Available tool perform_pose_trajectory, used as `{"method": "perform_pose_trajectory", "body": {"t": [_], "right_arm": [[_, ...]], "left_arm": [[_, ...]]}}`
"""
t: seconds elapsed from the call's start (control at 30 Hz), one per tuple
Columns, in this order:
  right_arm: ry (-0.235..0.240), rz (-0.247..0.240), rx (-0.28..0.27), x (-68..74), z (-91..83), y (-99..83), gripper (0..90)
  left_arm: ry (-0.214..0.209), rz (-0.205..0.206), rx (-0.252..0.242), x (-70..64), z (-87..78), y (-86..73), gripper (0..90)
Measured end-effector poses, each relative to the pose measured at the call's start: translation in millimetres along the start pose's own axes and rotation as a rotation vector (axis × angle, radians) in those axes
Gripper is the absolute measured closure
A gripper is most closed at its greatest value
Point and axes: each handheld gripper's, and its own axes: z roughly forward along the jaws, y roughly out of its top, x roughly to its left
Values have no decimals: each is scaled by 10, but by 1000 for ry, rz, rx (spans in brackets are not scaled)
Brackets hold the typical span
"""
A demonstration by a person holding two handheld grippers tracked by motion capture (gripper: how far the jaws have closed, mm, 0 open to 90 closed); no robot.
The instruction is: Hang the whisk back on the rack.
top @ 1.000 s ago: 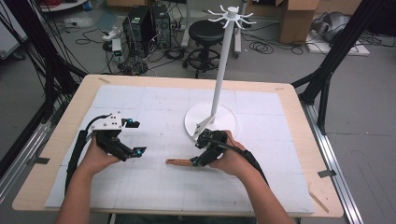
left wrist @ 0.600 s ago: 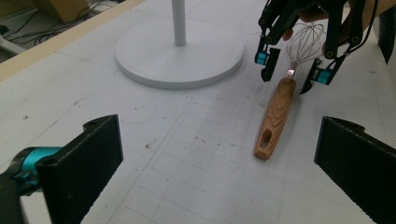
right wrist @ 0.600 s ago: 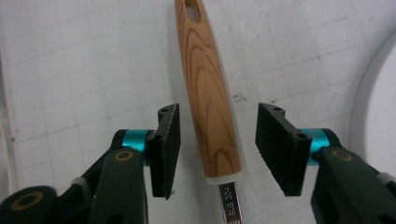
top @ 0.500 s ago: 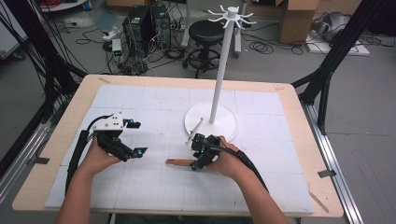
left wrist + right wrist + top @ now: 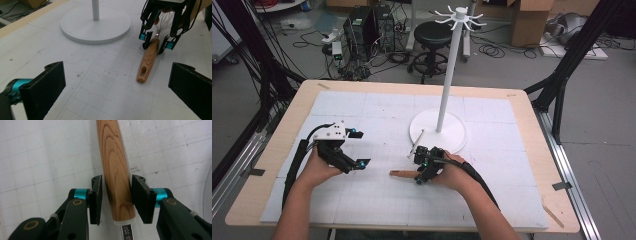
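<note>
**Grasp Phase: Right Claw Straddling the Whisk Handle**

In the right gripper view, the right claw is straddling the wooden handle of a whisk, near the end where the handle meets the metal shank. The jaws are standing on either side of the wood with a narrow gap showing at each side, so the claw is released and not yet gripping. The whisk is lying flat on the counter, at lower centre of the high view, with its handle pointing to the frame's left and its wire end toward the stand base.

The step in hand appears to be the grasp itself. The next move is judged to call for closing the jaws squarely on the handle, keeping the wood centred between them, before any lift; the rounded handle may roll if one jaw makes contact first.

At left of centre in the high view, the left claw is resting apart from the whisk, jaws spread wide and holding nothing.

Farther back, the white hook stand is rising from its round base, its hooks bare at top centre.
</note>
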Motion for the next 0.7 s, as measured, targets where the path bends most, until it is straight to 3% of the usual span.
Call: {"method": "perform_pose_trajectory", "body": {"t": [0.27, 0.63, 0.67, 0.7], "right_arm": [[-24, -9, 9, 25, 4, 10, 647], [-34, -63, 10, 71, 6, 10, 686], [-33, -25, 31, 103, -7, 6, 687], [-35, -61, 12, 81, 3, 7, 687]], "left_arm": [[0, -4, -3, -8, 17, -2, 17], [2, -8, 5, 10, 8, -11, 16], [1, -11, 3, 7, 11, -11, 16], [0, -10, 2, 7, 12, -11, 16]]}}
